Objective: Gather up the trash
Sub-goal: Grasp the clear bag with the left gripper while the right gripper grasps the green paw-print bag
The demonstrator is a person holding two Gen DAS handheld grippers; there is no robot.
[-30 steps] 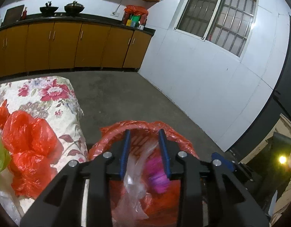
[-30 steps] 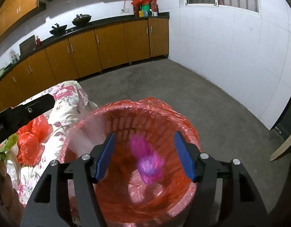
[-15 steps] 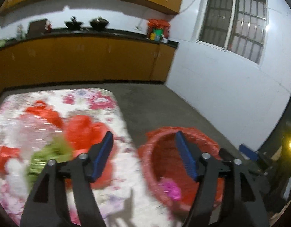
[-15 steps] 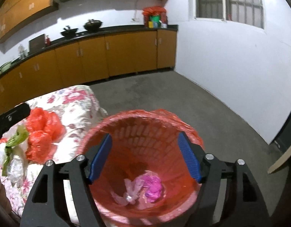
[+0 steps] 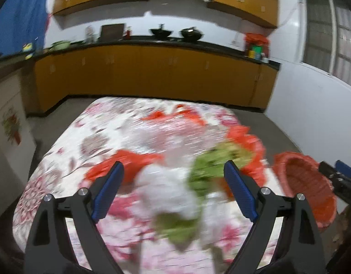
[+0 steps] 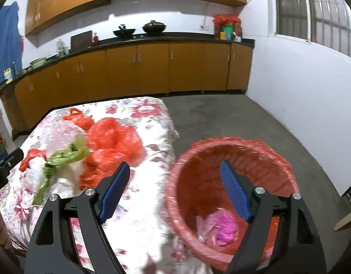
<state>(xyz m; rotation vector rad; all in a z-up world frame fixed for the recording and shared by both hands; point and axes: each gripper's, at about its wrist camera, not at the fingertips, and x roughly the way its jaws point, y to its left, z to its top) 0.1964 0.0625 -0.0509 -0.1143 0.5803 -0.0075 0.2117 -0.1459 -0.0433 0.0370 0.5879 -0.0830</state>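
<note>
Left tool (image 5: 173,189): jaws just spread wide, empty, above bags (image 5: 166,182) on bench (image 5: 61,159). Right tool (image 6: 175,191): spread, empty, over basket (image 6: 278,159)

Left gripper (image 5: 173,189), black angular frame, blue ribbed pads (image 5: 108,194), silver screws at the finger joints, right gripper (image 6: 175,191) of the same build, black arms, blue pads, round silver screws
</note>
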